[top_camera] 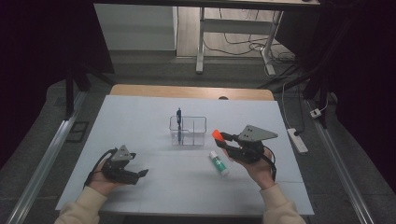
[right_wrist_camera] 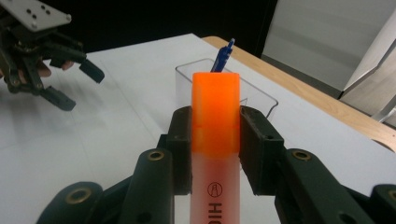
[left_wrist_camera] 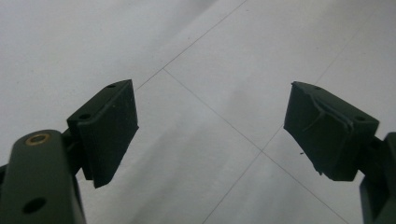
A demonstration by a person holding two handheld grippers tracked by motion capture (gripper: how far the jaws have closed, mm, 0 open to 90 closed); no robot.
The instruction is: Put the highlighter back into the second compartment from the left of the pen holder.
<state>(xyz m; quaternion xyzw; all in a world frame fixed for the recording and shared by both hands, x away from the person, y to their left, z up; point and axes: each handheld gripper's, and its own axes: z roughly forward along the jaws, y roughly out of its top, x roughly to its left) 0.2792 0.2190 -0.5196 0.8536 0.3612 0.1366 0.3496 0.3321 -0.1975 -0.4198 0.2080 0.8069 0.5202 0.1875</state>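
Note:
My right gripper is shut on an orange highlighter, whose orange cap sticks out past the jaws toward the clear plastic organizer. The organizer stands mid-table with a blue pen upright in its left compartment. A white glue stick with a green label lies on the white table sheet just below the right gripper. My left gripper rests low at the front left, open, with nothing between its pads but bare sheet. That same left gripper is seen open in the right gripper view.
A wooden table edge runs behind the white sheet. Beyond it stand a desk frame and cables on the floor. A white power strip lies on the floor to the right. Metal rails flank the table.

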